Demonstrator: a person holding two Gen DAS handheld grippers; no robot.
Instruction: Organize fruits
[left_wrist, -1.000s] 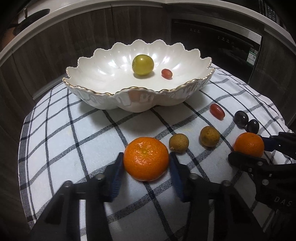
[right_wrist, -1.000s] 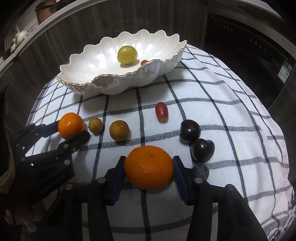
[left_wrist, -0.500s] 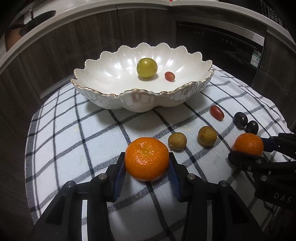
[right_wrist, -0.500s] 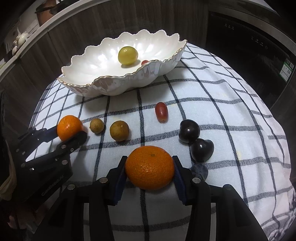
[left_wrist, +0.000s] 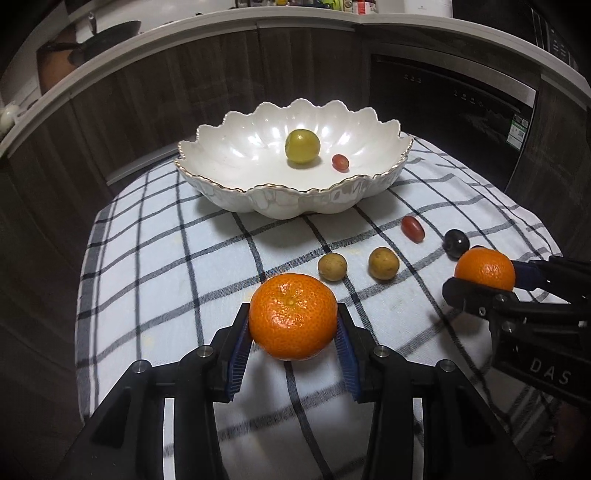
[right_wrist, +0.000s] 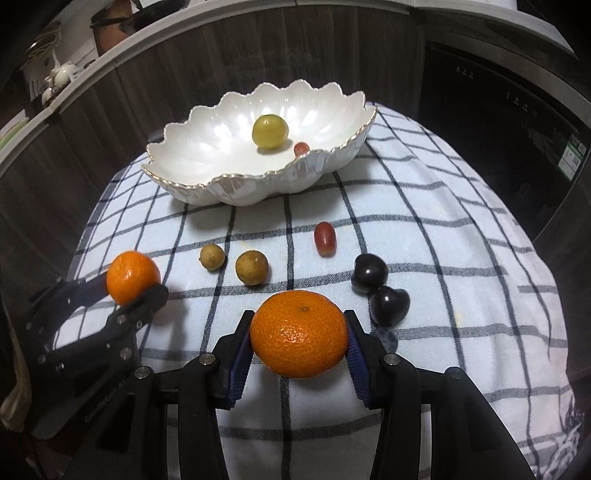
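Your left gripper (left_wrist: 293, 334) and your right gripper (right_wrist: 299, 345) each clamp a mandarin; "DAS" shows on the right one's body.

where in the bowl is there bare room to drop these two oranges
The bowl is mostly bare: its whole left half, left of the green fruit, is free. The small red grape sits just right of that fruit, so the right middle is tighter.
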